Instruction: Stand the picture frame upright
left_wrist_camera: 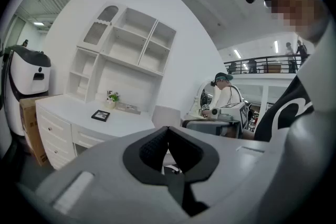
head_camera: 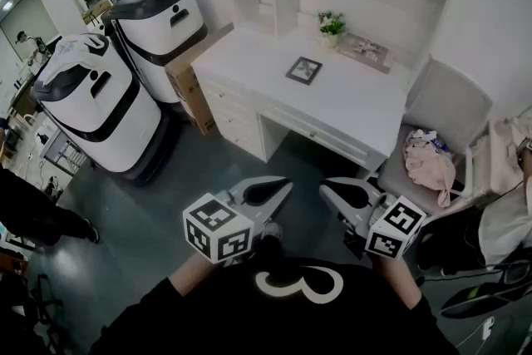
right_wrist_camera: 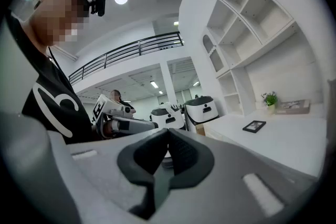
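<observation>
On desk (head_camera: 249, 54), dark picture frame (head_camera: 304, 70) lies seemingly flat; left gripper (head_camera: 281, 189), right gripper (head_camera: 331, 190) closed.

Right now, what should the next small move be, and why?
Probably move toward the desk: the picture frame lies flat on it, while the left gripper and right gripper, both shut and empty, are well short of it.

A white desk (head_camera: 349, 108) with drawers stands against the wall. A dark picture frame (head_camera: 304, 70) lies flat near the middle of its top. At the back stands a small potted plant (head_camera: 332, 26), with a flat rectangular item (head_camera: 364, 51) lying just beside it.
</observation>
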The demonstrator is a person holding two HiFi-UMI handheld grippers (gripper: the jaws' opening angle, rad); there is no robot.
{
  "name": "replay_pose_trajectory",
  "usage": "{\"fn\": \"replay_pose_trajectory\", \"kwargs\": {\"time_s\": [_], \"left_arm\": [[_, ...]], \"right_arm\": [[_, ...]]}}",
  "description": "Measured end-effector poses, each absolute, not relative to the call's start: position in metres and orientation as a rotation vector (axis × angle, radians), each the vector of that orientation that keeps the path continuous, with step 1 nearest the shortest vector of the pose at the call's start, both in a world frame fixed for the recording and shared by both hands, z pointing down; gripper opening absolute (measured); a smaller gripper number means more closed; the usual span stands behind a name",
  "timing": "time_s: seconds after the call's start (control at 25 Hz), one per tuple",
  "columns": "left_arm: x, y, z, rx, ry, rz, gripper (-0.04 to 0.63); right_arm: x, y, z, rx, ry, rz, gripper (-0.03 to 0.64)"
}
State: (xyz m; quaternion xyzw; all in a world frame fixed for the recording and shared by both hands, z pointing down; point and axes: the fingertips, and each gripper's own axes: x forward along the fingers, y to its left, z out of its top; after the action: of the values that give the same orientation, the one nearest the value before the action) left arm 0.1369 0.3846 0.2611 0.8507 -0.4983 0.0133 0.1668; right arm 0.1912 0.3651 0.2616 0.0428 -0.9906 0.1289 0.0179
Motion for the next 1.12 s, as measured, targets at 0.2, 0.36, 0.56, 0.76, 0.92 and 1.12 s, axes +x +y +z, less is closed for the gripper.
{"fn": "replay_pose_trajectory", "kwargs": {"time_s": [0.2,0.36,0.56,0.76,0.92,1.12], "left_arm": [[0.126,0.359,0.266,2.426,-1.415,0.041,0.01],[0.115,0.338,0.277,2.408,-1.375,0.06,0.009],[0.093,0.302,0.298,2.374,-1.327,0.08,0.009],[0.058,0.253,0.317,2.344,-1.314,0.103,0.009],[0.026,0.211,0.328,2.325,-1.303,0.125,0.009],[-0.014,0.163,0.334,2.343,-1.287,0.179,0.009]], "right_arm": [[0.184,0.343,0.269,0.154,-3.068,0.401,0.003],[0.173,0.325,0.281,0.178,-3.041,0.442,0.003],[0.149,0.293,0.305,0.209,-2.973,0.422,0.003],[0.121,0.245,0.333,0.246,-2.912,0.495,0.003],[0.095,0.206,0.343,0.264,-2.877,0.549,0.003],[0.057,0.156,0.347,0.305,-2.847,0.577,0.003]]}}
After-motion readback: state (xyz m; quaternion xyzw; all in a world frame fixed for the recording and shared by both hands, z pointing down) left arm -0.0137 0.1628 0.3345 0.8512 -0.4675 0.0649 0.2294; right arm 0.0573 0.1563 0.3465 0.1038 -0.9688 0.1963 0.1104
